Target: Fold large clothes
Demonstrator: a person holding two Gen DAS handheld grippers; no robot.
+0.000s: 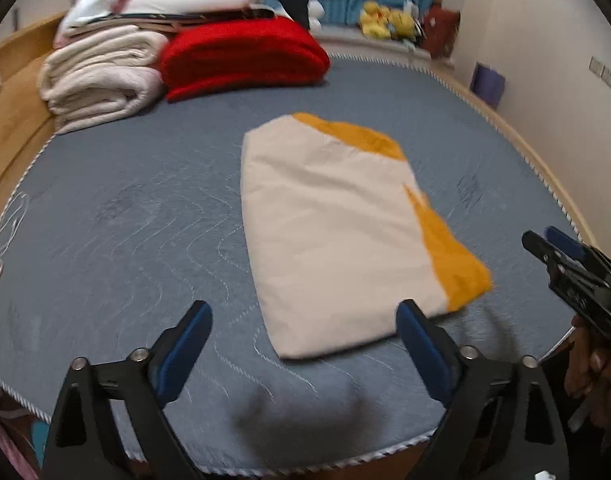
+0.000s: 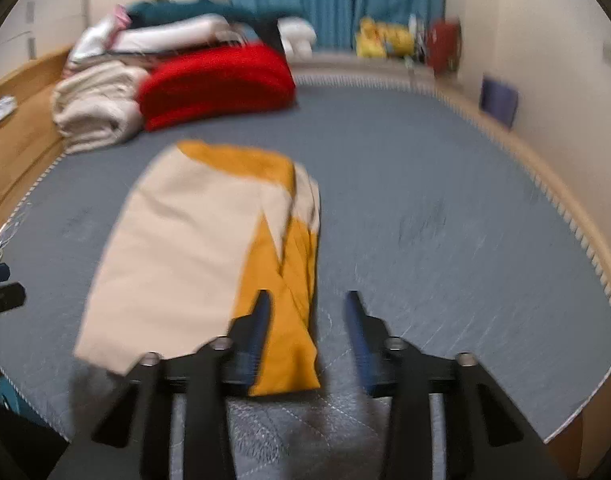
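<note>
A folded cream and mustard-yellow garment lies flat on the grey quilted mattress; it also shows in the right wrist view. My left gripper is open and empty, hovering over the garment's near edge. My right gripper is open and empty, above the garment's near right corner, its fingers either side of the yellow strip. The right gripper also shows at the right edge of the left wrist view.
Folded cream blankets, a red blanket and more stacked bedding sit at the far left of the mattress. A wooden bed frame runs along the left. Yellow plush toys and a blue curtain are at the back.
</note>
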